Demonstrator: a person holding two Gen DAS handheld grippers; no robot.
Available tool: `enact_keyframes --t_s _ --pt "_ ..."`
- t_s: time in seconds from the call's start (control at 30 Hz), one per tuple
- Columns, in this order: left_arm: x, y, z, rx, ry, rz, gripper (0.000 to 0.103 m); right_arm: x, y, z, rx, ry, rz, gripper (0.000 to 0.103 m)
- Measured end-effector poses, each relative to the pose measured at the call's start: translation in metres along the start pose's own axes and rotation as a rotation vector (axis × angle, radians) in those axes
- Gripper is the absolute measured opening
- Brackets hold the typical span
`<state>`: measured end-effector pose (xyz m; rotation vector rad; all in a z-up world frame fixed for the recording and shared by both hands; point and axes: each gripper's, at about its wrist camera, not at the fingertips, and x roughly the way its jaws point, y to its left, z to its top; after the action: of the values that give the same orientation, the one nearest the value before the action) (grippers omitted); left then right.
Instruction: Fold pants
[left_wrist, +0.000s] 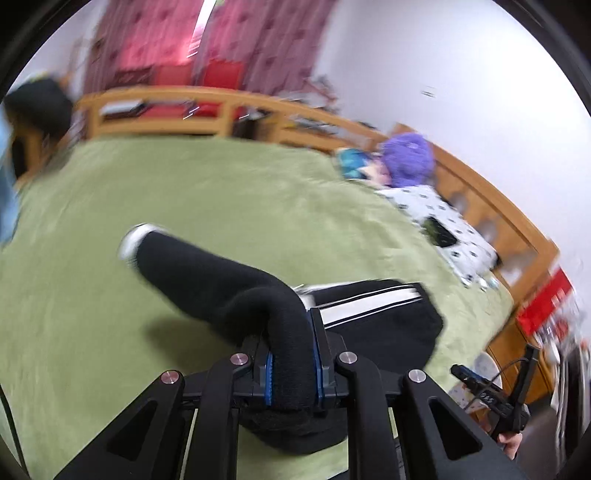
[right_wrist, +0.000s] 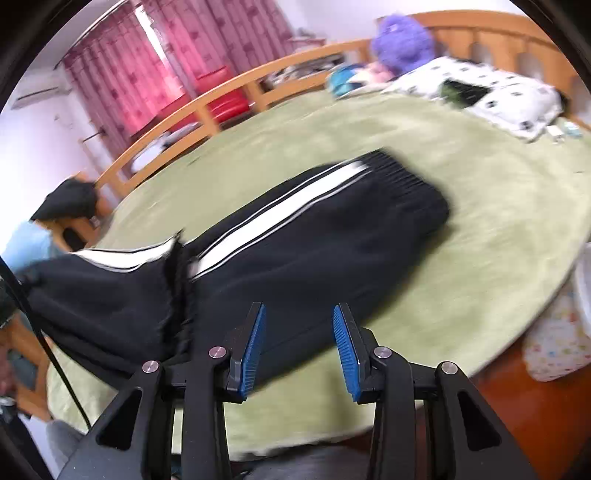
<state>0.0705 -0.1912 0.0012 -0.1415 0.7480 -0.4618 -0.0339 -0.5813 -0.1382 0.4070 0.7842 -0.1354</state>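
Note:
Black pants (right_wrist: 314, 229) with a white side stripe lie on the green blanket (right_wrist: 480, 192) of a bed, waistband toward the pillow. My left gripper (left_wrist: 291, 332) is shut on a thick roll of the black fabric, lifted off the blanket. From there one leg (left_wrist: 199, 269) hangs out to its white cuff (left_wrist: 135, 240). In the right wrist view that raised leg end (right_wrist: 110, 295) arches over the pants at the left. My right gripper (right_wrist: 300, 310) stands open above the near edge of the pants, with nothing between its blue pads (right_wrist: 253, 347). Both views are motion-blurred.
A spotted white pillow (left_wrist: 443, 221) with a dark phone (left_wrist: 439, 232) on it and a purple plush toy (left_wrist: 406, 158) lie at the bed's head. A wooden bed rail (left_wrist: 221, 103) runs along the far side before red curtains (left_wrist: 155, 40). A patterned cloth (right_wrist: 554, 343) hangs at the right.

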Motion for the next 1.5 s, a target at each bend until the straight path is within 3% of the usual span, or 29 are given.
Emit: enact_keyframes --t_s 0.13,0.27,0.33,0.4,0.47,0.53,0.77,0.9,0.97,1.03,1.13,1.4,1.43,1.47,1.5 --pt "0.04 -0.087 0.03 0.126 -0.001 -0.07 0.015 -0.022 -0.042 0.009 0.074 -0.025 -0.053 0.038" --pt "0.098 -0.167 0.046 0.208 0.059 -0.168 0.015 -0.033 -0.074 0.011 0.133 -0.022 -0.088 0.038" --pt "0.124 -0.202 0.05 0.277 0.108 -0.233 0.023 -0.033 -0.084 0.013 0.142 -0.017 -0.099 0.038" --pt "0.13 -0.213 0.047 0.274 0.118 -0.298 0.027 -0.029 -0.091 0.014 0.131 -0.013 -0.117 0.039" --pt "0.128 -0.207 0.046 0.263 0.098 -0.306 0.06 -0.025 -0.098 0.018 0.121 -0.017 -0.121 0.039" --pt "0.125 -0.183 0.041 0.244 0.048 -0.273 0.065 -0.019 -0.102 0.022 0.122 -0.025 -0.105 0.04" --pt "0.175 -0.081 0.007 0.102 0.168 -0.117 0.065 0.022 -0.091 0.061 0.104 -0.064 -0.026 0.049" --pt "0.211 -0.023 -0.034 -0.048 0.287 -0.081 0.065 0.059 -0.09 0.084 0.093 -0.072 -0.063 0.062" --pt "0.227 -0.006 -0.052 -0.103 0.33 -0.078 0.065 0.08 -0.097 0.087 0.116 -0.04 -0.099 0.063" --pt "0.24 0.003 -0.066 -0.141 0.352 -0.099 0.065 0.099 -0.105 0.085 0.128 0.019 -0.109 0.063" --pt "0.26 0.005 -0.08 -0.136 0.381 -0.105 0.065 0.116 -0.121 0.076 0.183 0.055 -0.071 0.072" --pt "0.292 0.006 -0.088 -0.242 0.376 -0.195 0.071 0.148 -0.136 0.068 0.339 0.146 0.128 0.075" --pt "0.294 0.005 -0.086 -0.251 0.375 -0.203 0.068 0.148 -0.132 0.068 0.336 0.137 0.112 0.075" --pt "0.295 0.005 -0.085 -0.263 0.372 -0.213 0.054 0.149 -0.129 0.067 0.33 0.127 0.101 0.074" --pt "0.294 0.006 -0.083 -0.275 0.367 -0.218 0.047 0.147 -0.127 0.067 0.322 0.115 0.096 0.069"
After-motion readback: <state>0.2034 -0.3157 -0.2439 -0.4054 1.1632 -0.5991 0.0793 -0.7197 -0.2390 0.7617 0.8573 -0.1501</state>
